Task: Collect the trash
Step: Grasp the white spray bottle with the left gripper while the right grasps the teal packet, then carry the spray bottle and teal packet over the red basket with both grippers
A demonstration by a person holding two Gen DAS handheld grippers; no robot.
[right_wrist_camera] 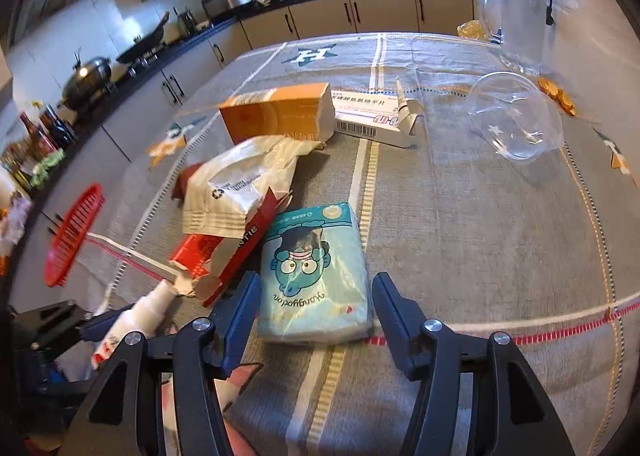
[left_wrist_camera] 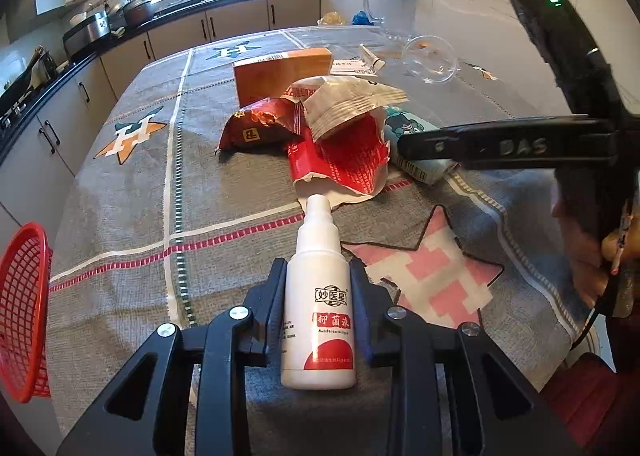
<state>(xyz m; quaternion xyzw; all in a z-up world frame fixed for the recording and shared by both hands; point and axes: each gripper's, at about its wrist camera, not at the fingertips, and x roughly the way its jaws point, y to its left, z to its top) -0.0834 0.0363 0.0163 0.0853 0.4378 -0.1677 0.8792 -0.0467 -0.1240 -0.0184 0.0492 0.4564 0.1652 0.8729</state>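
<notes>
My left gripper (left_wrist_camera: 319, 276) is shut on a white spray bottle (left_wrist_camera: 320, 296) with a red label, lying on the grey tablecloth; the bottle also shows in the right wrist view (right_wrist_camera: 140, 316). My right gripper (right_wrist_camera: 316, 288) is open, its fingers on either side of a light blue tissue pack (right_wrist_camera: 314, 272) with a cartoon face. The pack shows in the left wrist view (left_wrist_camera: 416, 136) under the right gripper's finger (left_wrist_camera: 480, 146). A heap of trash lies beyond: a red and white torn carton (left_wrist_camera: 340, 156), a white wrapper (left_wrist_camera: 348, 100), a dark red snack bag (left_wrist_camera: 260, 128).
An orange box (left_wrist_camera: 280, 72) and a white medicine box (right_wrist_camera: 372, 116) lie further back. A clear plastic bowl (right_wrist_camera: 516, 116) and a glass jug (left_wrist_camera: 396, 4) stand at the right. A red mesh basket (left_wrist_camera: 20, 312) hangs off the table's left edge. Kitchen counters run behind.
</notes>
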